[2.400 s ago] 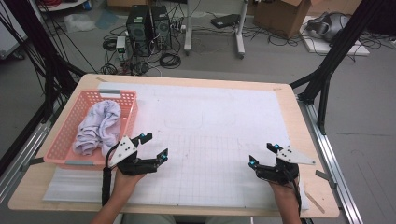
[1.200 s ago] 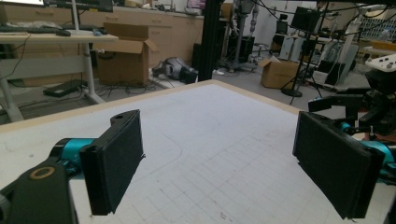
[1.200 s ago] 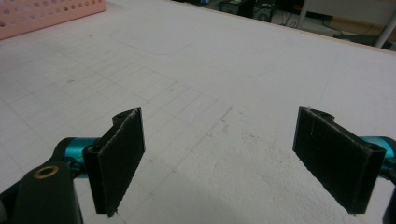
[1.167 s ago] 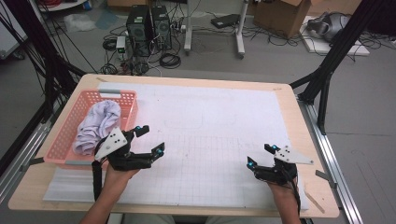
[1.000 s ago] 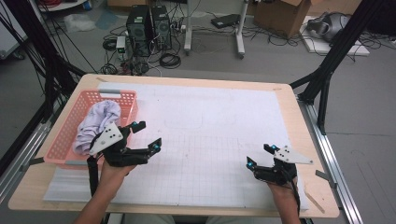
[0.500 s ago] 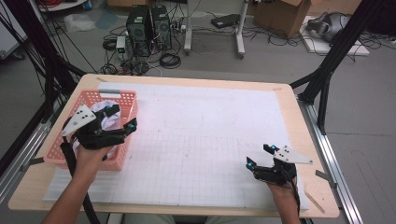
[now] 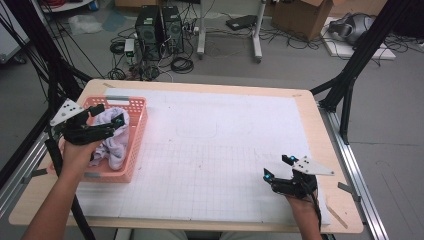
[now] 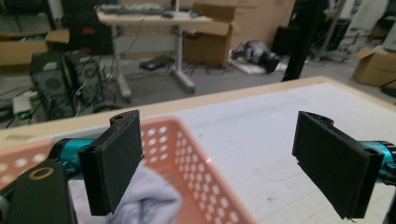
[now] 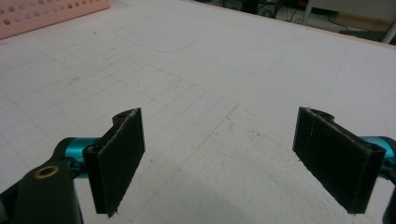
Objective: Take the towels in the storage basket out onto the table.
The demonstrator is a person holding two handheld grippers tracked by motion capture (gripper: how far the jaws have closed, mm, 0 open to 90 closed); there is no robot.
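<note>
Change since earlier frames: left gripper (image 7: 102, 122) has travelled from the lower middle of the mat up and leftward, and now sits over the pink basket (image 7: 134, 150) at centre left of the high view; right gripper (image 7: 278, 167) has kept its place at lower right.
Left gripper: jaws spread wide with nothing between them; in the left gripper view its left-hand jaw stands in front of the cloth, and whether it touches the fabric cannot be told.
Cloth: a crumpled pale lavender cloth (image 7: 112, 142) lies inside the basket, heaped towards the right wall; it appears at the bottom left of the left gripper view (image 8: 142, 198).
Basket: perforated pink plastic, at the left edge of the mat, its rim crossing the lower left of the left gripper view (image 8: 187, 149); one corner shows at the upper left of the right gripper view (image 9: 51, 14).
Right gripper: jaws spread wide, empty, low over the bare mat, well apart from the basket.
Mat: white gridded mat (image 7: 215, 150) covering most of the wooden table (image 7: 320, 130).
Hands: the person's left hand (image 7: 77, 152) and right hand (image 7: 302, 202) come in from the bottom of the high view.
</note>
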